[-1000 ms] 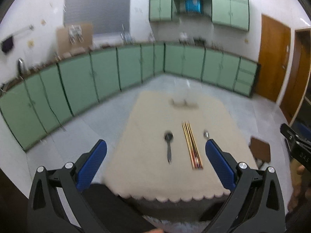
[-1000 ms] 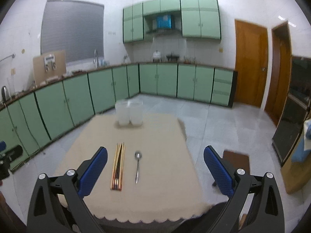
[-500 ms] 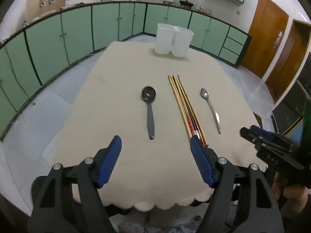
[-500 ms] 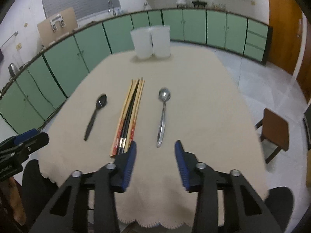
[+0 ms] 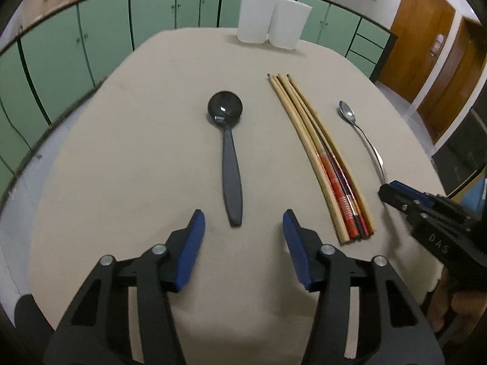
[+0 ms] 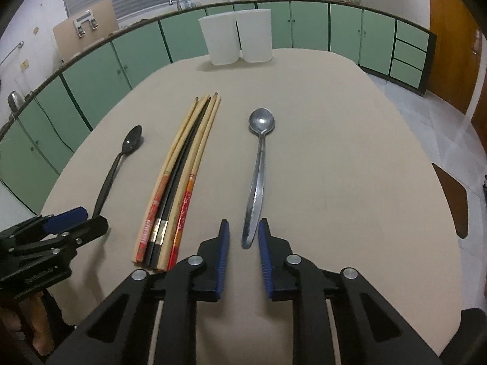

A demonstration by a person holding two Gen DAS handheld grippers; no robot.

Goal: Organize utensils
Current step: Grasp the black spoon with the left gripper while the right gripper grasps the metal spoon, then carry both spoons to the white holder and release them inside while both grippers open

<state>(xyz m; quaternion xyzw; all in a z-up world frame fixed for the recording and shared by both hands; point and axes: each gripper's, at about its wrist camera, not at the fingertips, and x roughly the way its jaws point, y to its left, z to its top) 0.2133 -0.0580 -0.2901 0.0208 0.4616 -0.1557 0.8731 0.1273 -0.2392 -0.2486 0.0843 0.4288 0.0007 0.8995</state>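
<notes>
Left gripper [image 5: 243, 223]: fingers [image 5: 194, 228] closing, flanking handle tip of black spoon [image 5: 232, 164], not touching. Chopsticks [image 5: 319, 152] bundle beyond right finger. Metal spoon [image 5: 360, 130] farther right; right gripper [image 5: 388, 190] at its handle end. Two white containers [image 5: 272, 21] far ahead on tabletop [image 5: 137, 152].

My two wrist cameras look steeply down, close over the counter [image 5: 121, 152]; both share the chopsticks [image 5: 316, 152], both spoons and the white holders [image 6: 237, 36] beyond.
</notes>
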